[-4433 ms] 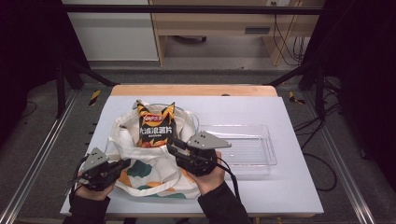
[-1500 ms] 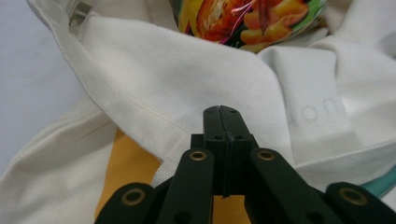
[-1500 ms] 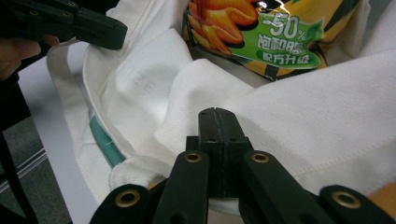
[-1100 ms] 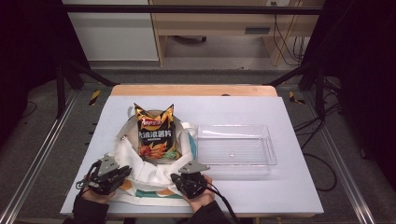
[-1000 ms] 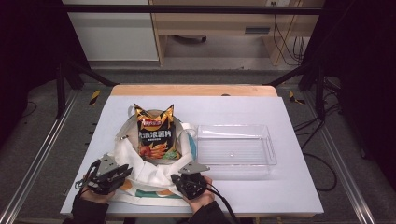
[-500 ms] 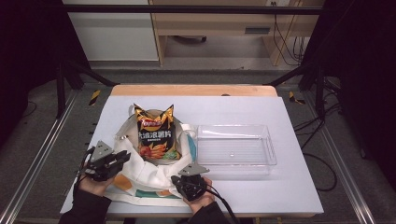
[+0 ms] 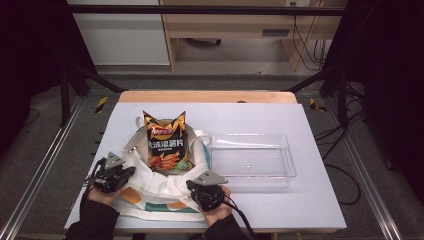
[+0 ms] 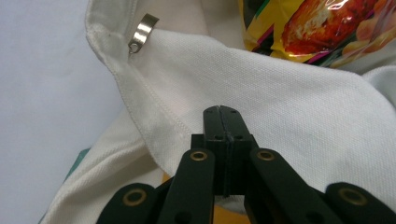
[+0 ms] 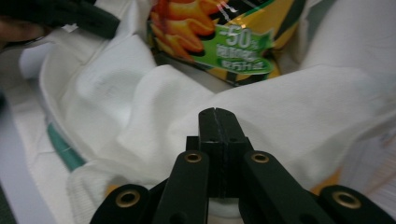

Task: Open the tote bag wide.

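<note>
A white tote bag (image 7: 165, 189) lies open on the table with an upright chip bag (image 7: 166, 145) standing in its mouth. My left gripper (image 7: 129, 171) is at the bag's left rim; its jaws have just been closing and now stand shut (image 8: 223, 112) with the white cloth (image 8: 280, 93) pinched between them. My right gripper (image 7: 195, 186) is at the bag's front rim, shut (image 9: 217, 114) on a bunched fold of the cloth (image 9: 140, 102). The chip bag (image 9: 224, 37) rises just beyond that fold and sits at the top right (image 8: 322, 28) in the left gripper view.
A clear plastic tray (image 7: 289, 162) sits right of the bag, close to the right gripper. A small metal loop (image 8: 142, 30) hangs from the bag's rim. White table surface (image 7: 310, 205) lies open to the right and at the back.
The left gripper has moved up the picture to the bag's left rim and its jaws have shut on the cloth. The right gripper has stayed put, still shut on the front rim.
</note>
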Demonstrator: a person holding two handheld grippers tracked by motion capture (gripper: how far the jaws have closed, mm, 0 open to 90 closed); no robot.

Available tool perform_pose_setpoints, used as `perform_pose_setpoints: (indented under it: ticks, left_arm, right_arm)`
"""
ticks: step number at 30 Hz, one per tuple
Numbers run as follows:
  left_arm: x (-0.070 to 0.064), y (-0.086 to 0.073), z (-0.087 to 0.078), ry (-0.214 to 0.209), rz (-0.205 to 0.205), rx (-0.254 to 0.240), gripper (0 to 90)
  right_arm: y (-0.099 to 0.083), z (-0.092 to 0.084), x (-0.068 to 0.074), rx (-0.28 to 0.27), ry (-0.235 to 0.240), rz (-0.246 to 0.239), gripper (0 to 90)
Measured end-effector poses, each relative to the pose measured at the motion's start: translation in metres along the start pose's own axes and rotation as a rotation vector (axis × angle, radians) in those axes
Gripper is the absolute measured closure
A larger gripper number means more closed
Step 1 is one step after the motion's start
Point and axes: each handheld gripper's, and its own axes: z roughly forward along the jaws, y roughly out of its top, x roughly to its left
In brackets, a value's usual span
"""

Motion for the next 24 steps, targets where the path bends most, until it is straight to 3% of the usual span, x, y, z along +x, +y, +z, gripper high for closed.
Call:
perform_pose_setpoints:
  ticks: [4, 7, 11, 24]
  left_arm:
    - [0.002, -0.003, -0.002, 0.007, -0.006, 0.016, 90.0]
    - [0.006, -0.008, -0.004, -0.005, -0.031, 0.011, 90.0]
    - [0.006, -0.009, -0.004, -0.005, -0.035, 0.028, 90.0]
    - [0.004, -0.016, -0.007, -0.009, -0.030, 0.029, 90.0]
  right_arm:
    - [-0.003, -0.001, -0.004, 0.016, -0.066, 0.008, 90.0]
    - [-0.011, -0.002, -0.009, 0.024, -0.082, 0.026, 90.0]
    - [-0.018, -0.003, -0.011, 0.044, -0.108, 0.030, 90.0]
    - [-0.025, -0.008, -0.019, 0.064, -0.108, 0.062, 90.0]
